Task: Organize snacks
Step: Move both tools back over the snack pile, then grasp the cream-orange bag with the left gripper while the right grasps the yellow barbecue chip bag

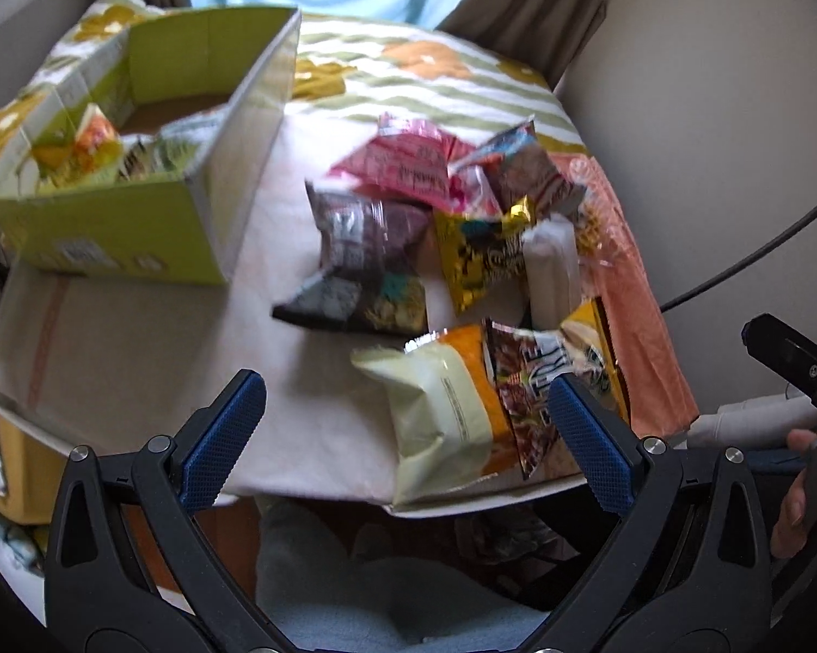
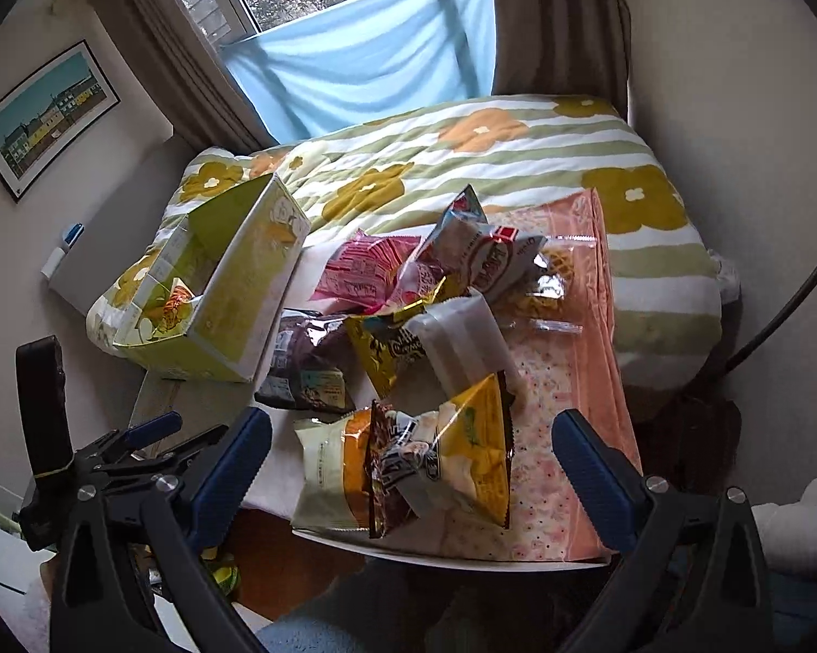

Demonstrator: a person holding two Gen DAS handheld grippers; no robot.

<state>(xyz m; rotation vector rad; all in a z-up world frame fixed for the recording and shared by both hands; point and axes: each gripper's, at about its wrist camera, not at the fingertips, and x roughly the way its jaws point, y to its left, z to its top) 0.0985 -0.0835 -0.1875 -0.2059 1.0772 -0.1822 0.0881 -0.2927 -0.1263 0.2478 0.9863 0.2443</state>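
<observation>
A pile of snack packets lies on a white board (image 1: 136, 381): a pink packet (image 1: 408, 163), a dark purple one (image 1: 359, 234), a gold one (image 1: 479, 256), a cream-and-orange bag (image 1: 441, 413) and a yellow bag (image 2: 473, 451) at the near edge. A green cardboard box (image 1: 136, 234) with a few packets inside stands at the left. My left gripper (image 1: 408, 435) is open, just short of the cream bag, holding nothing. My right gripper (image 2: 413, 468) is open too, hovering above the cream bag (image 2: 326, 473) and yellow bag.
The board rests on a bed with a flowered, green-striped quilt (image 2: 517, 163); a peach cloth (image 2: 599, 326) covers its right side. Curtains and a blue sheet (image 2: 381, 65) hang behind. A framed picture (image 2: 43, 119) is on the left wall. A hand (image 1: 789, 506) holds the other gripper at right.
</observation>
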